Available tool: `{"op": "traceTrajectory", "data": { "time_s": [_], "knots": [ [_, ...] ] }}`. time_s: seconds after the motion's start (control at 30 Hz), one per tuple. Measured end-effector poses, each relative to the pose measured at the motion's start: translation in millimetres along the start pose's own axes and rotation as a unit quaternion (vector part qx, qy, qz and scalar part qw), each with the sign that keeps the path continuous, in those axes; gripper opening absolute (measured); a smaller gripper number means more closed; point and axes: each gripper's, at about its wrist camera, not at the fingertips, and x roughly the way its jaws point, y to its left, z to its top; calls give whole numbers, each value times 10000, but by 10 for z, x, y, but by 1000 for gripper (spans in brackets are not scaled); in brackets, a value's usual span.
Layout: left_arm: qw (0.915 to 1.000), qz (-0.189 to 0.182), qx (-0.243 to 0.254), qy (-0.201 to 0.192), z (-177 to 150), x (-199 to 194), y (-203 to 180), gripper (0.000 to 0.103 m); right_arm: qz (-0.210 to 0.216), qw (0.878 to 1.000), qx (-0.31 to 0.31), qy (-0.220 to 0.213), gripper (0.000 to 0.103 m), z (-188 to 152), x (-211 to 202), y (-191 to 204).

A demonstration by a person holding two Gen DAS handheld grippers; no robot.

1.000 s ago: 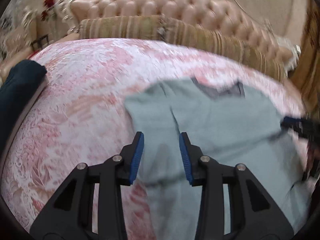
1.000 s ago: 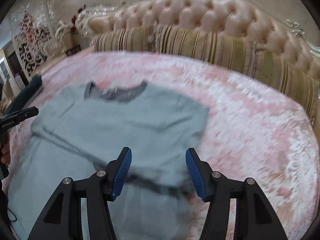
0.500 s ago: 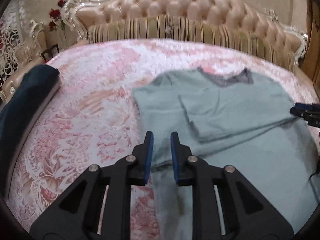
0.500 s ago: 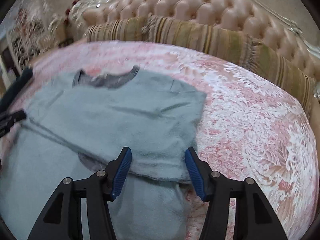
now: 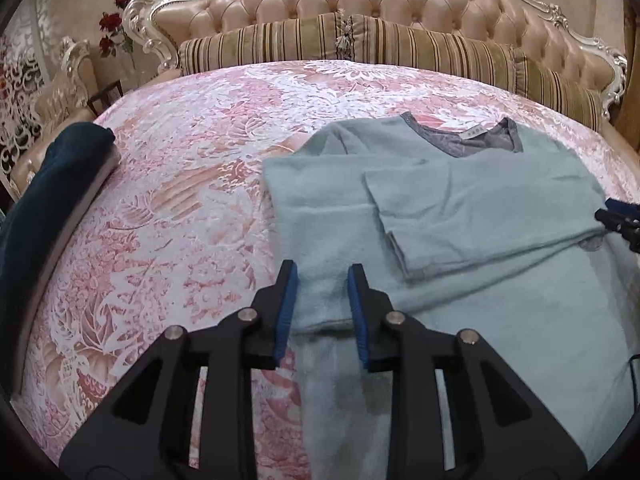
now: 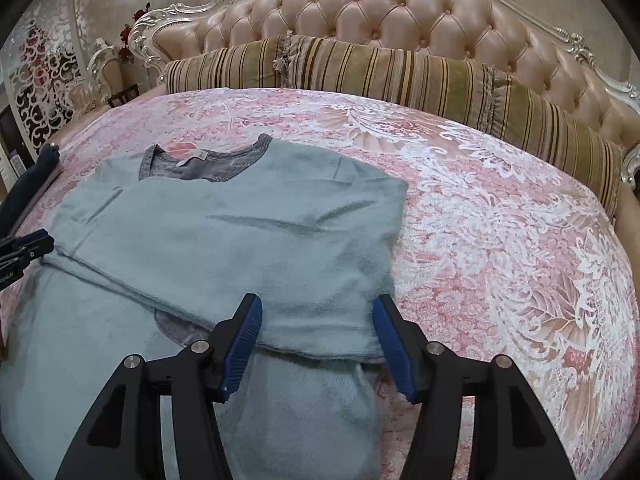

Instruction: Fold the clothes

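Observation:
A pale grey-blue fuzzy top (image 5: 460,200) with a darker grey neckline (image 5: 480,140) lies flat on the pink patterned bedspread (image 5: 180,200), its sleeves folded in across the chest. My left gripper (image 5: 321,268) hovers over the top's left edge, where a folded hem runs under the pads. Its jaws are opening, and the cloth below is not pinched. My right gripper (image 6: 317,300) stands open and wide over the right folded sleeve hem of the top (image 6: 240,232). Each gripper's tip shows at the edge of the other's view.
A folded dark blue garment (image 5: 48,200) lies along the bed's left edge. Striped bolster pillows (image 6: 360,68) and a tufted pink headboard (image 6: 400,8) close off the far side. Bare bedspread (image 6: 500,220) stretches to the right of the top.
The left jaws narrowed, then widened a little again. The blur has cleared and the folded sleeve now lies still across the chest. The right gripper has hardly moved.

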Motion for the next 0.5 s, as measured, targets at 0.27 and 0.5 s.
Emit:
{"op": "traceTrajectory", "data": {
  "time_s": [0.27,0.5],
  "knots": [
    [10000,-48,-39,-19,2,1,25,29,-34,10000,-36,-34,59,-23,-4,8],
    [10000,-58,-52,-18,-1,0,27,29,-53,10000,-32,-54,59,-30,-7,17]
  ]
}}
